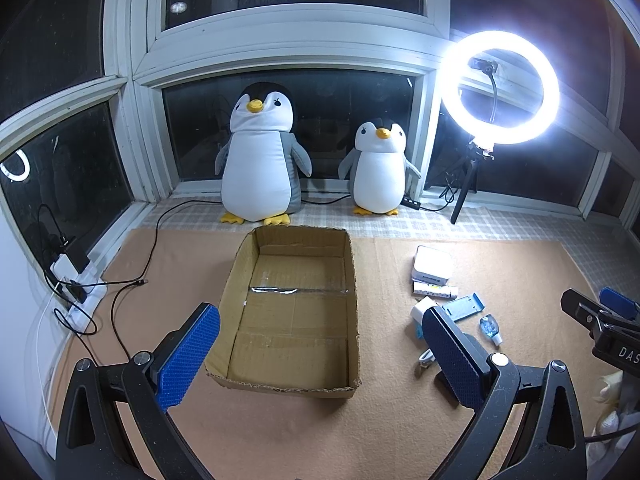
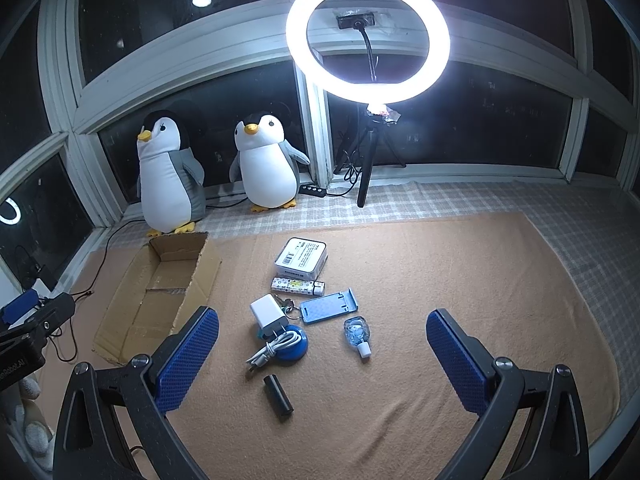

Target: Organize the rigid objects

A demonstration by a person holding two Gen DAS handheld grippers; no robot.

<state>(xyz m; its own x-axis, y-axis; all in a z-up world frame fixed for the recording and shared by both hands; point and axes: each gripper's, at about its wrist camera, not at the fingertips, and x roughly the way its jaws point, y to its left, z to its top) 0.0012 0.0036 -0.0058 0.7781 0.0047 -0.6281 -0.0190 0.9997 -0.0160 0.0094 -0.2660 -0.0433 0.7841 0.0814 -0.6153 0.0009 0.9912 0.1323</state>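
My right gripper (image 2: 322, 354) is hanging wide open, empty. The black cylinder (image 2: 277, 398) is lying nearest, long axis running away from me; the rest is clustering beyond, right of the cardboard box (image 2: 120, 320). My left gripper (image 1: 320, 354) is gaping empty over the box.
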